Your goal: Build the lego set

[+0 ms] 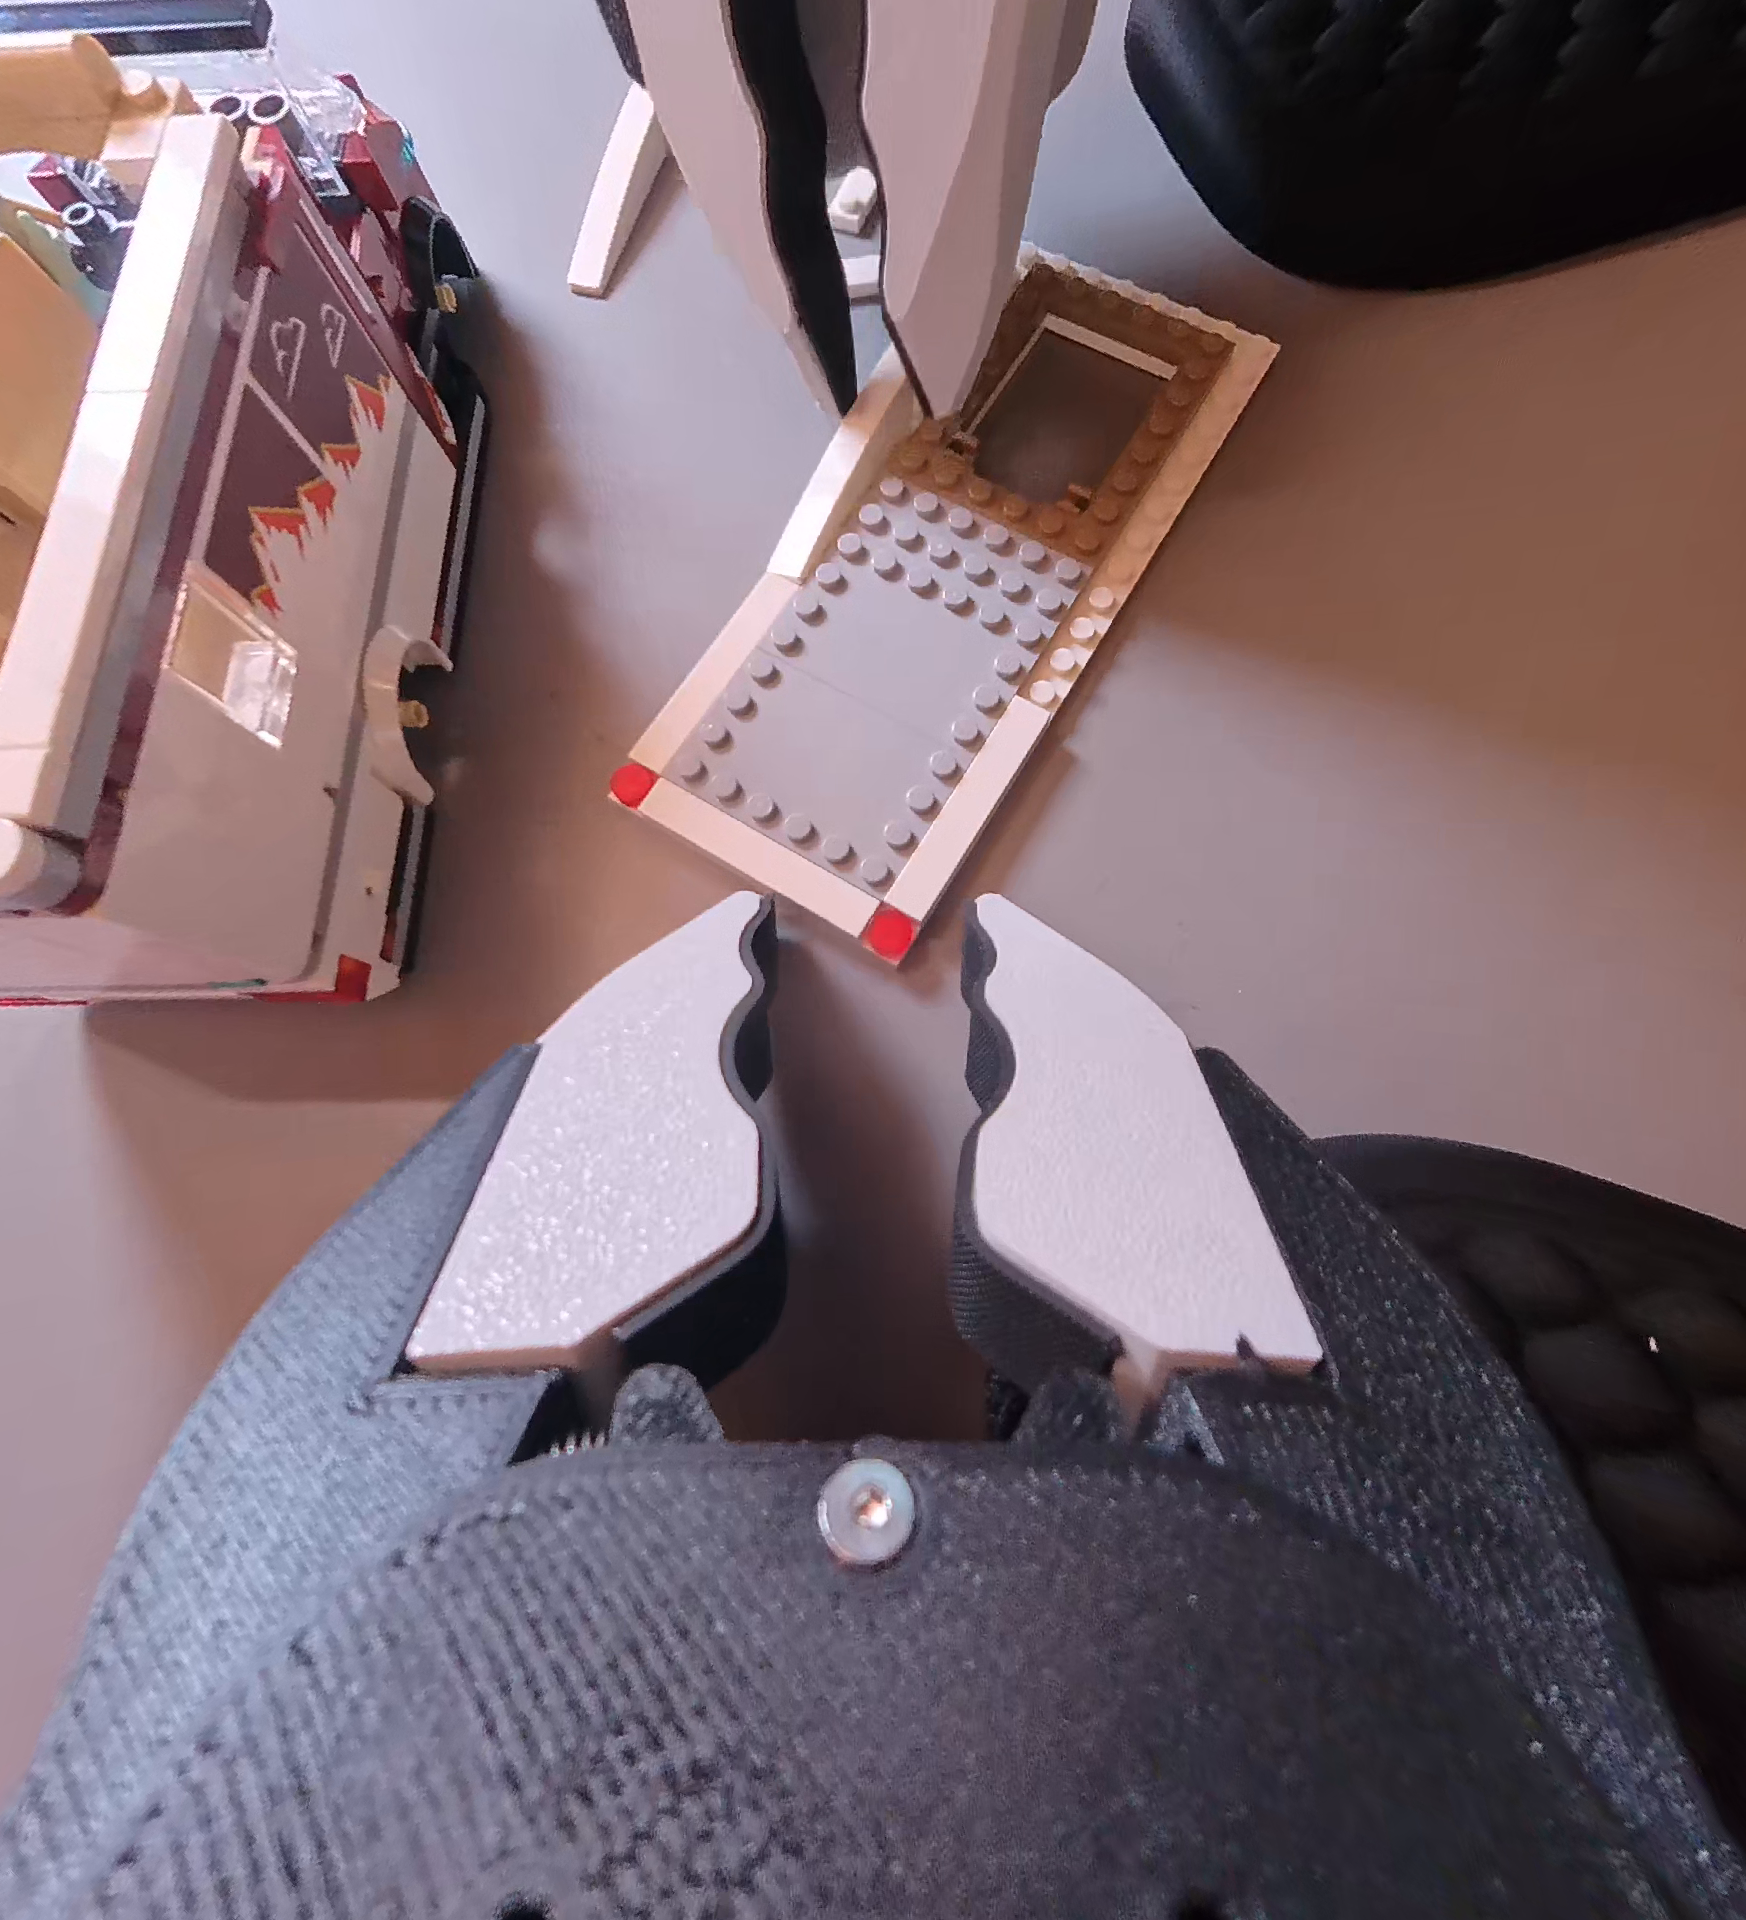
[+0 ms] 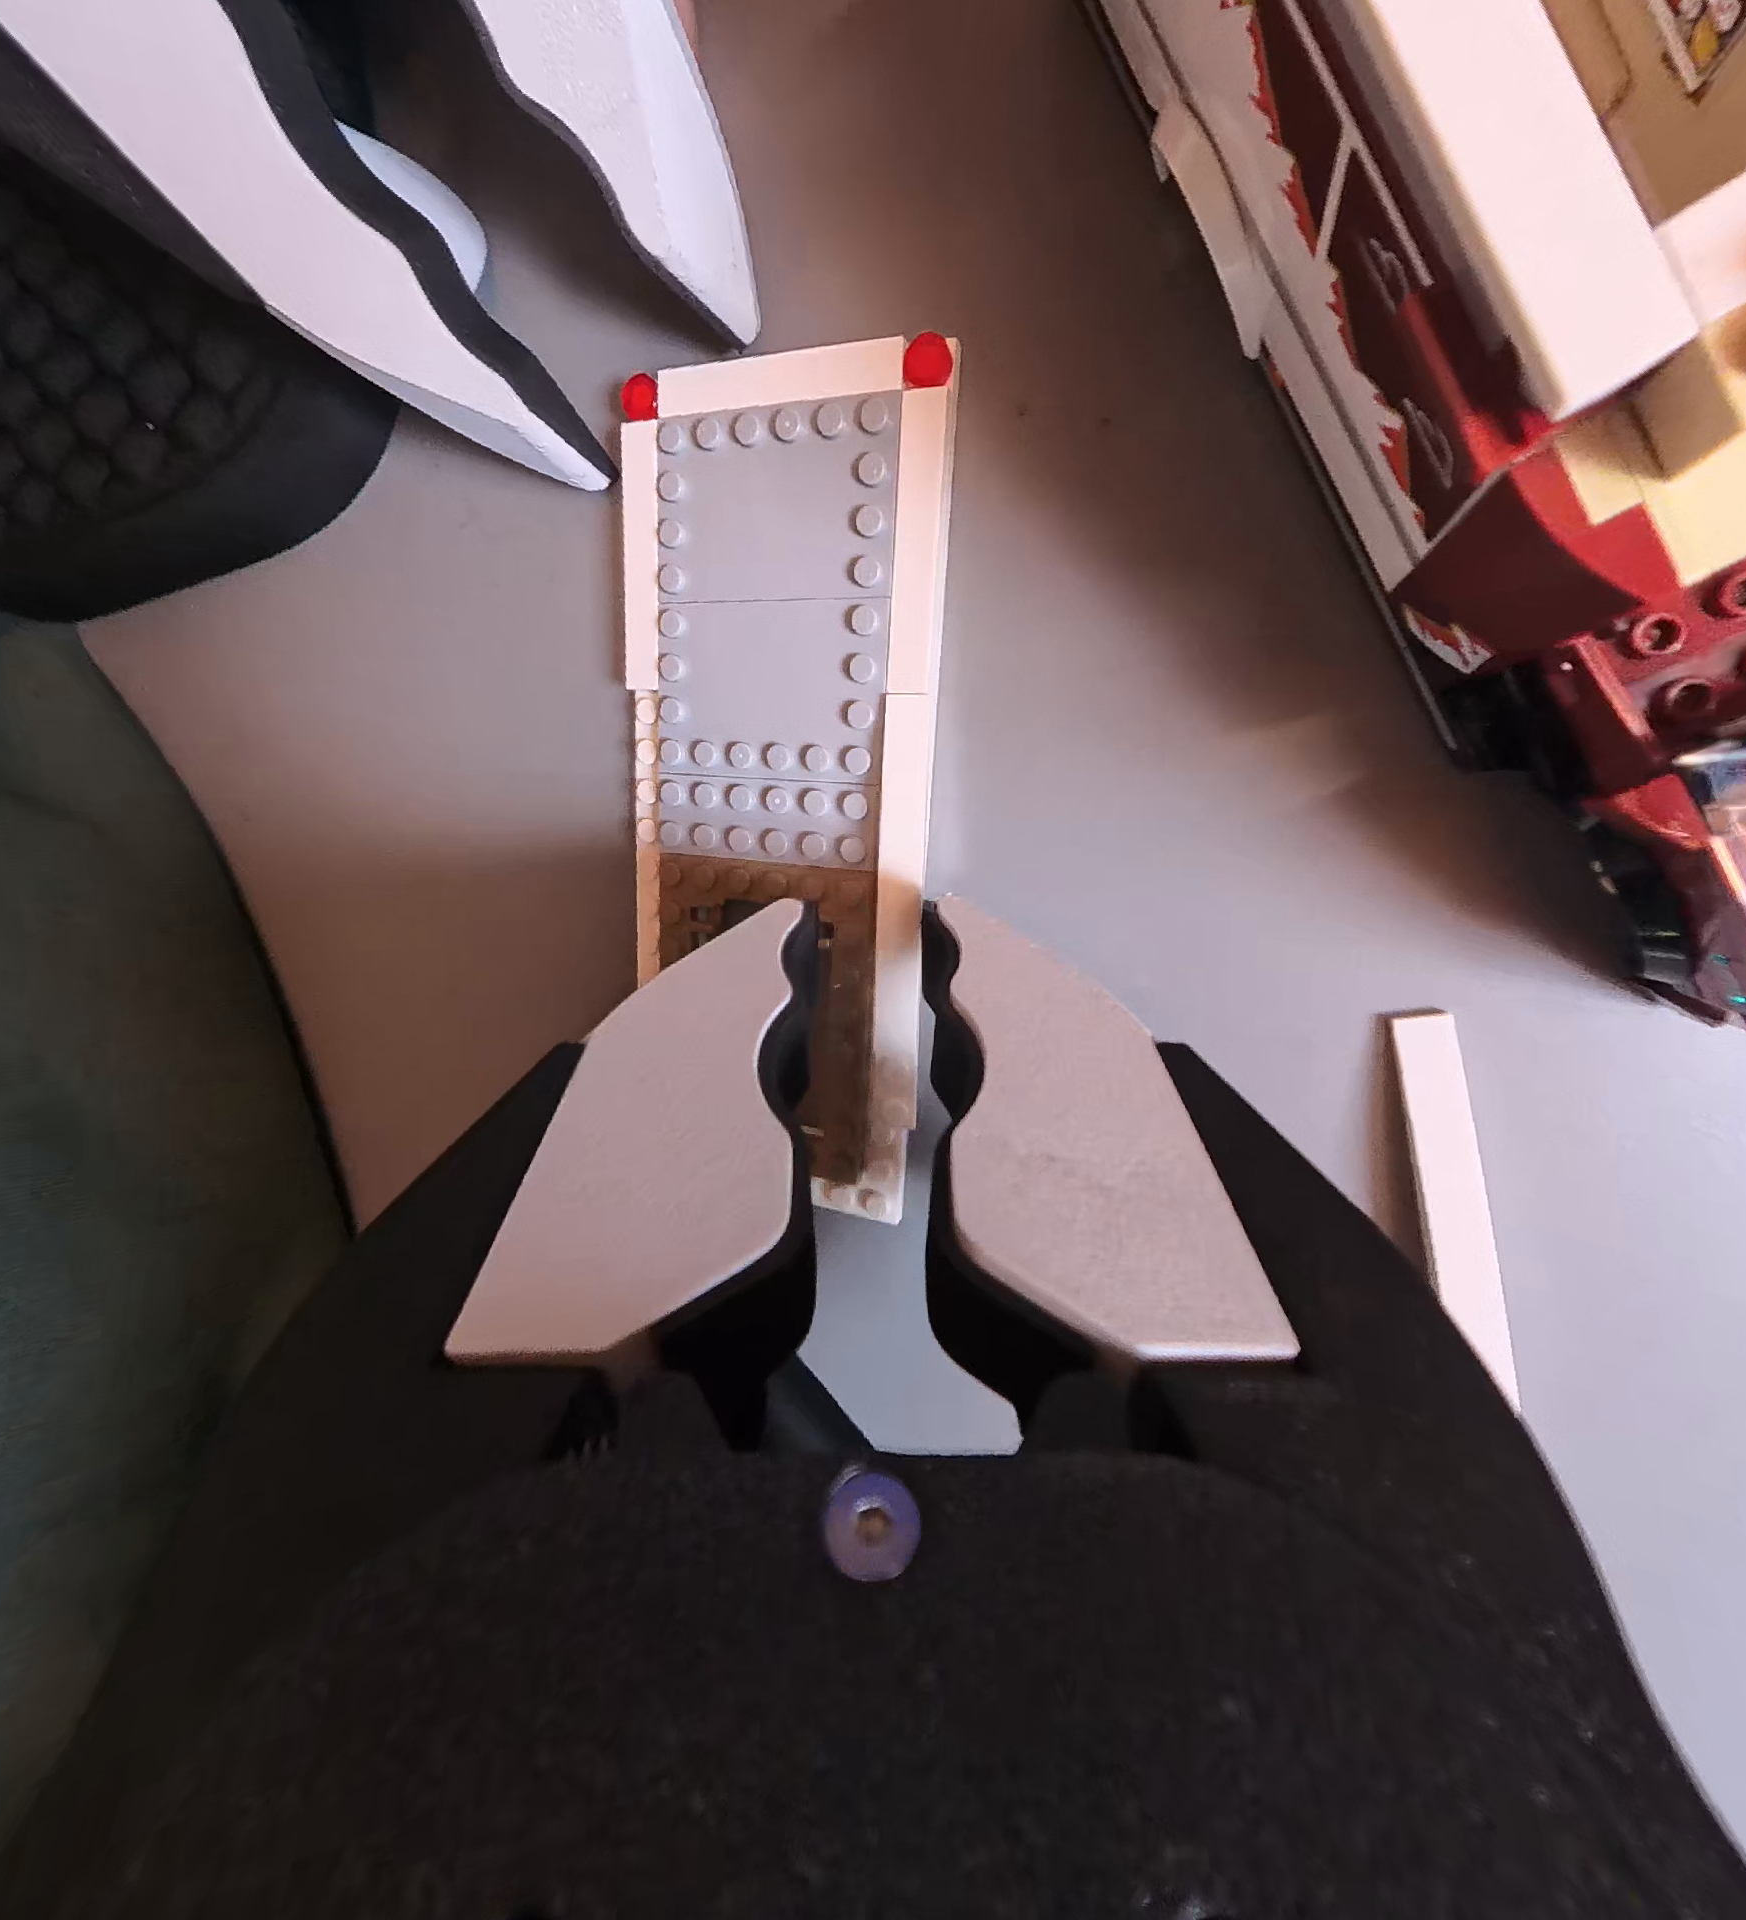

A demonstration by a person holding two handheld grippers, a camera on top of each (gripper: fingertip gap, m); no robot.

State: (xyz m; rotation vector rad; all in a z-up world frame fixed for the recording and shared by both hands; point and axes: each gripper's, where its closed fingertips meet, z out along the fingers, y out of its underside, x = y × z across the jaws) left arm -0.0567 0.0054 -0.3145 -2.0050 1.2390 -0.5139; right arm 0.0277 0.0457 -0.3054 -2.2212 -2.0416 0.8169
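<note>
Grey studded plate (image 1: 879, 675): one end is faced by the spread left gripper (image 1: 869, 935); the other end's rim is straddled by the right gripper (image 2: 869, 914), pinch unclear.

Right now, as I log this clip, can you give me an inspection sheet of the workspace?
Surface: grey table, bare between items.
Things at hand: flat brick plate, grey studded middle, white border, tan frame at one end, red studs at the other.
Clutter: dark red and white brick vehicle; loose white tile; curved white piece.
Grippers: left gripper jaws apart, holding nothing, just short of the plate's red-stud corner; right gripper jaws straddle the plate's long edge at the tan end, pressing or not cannot be told.
Cables: nothing seen.
Surroundings: black quilted padding; dark green fabric.
</note>
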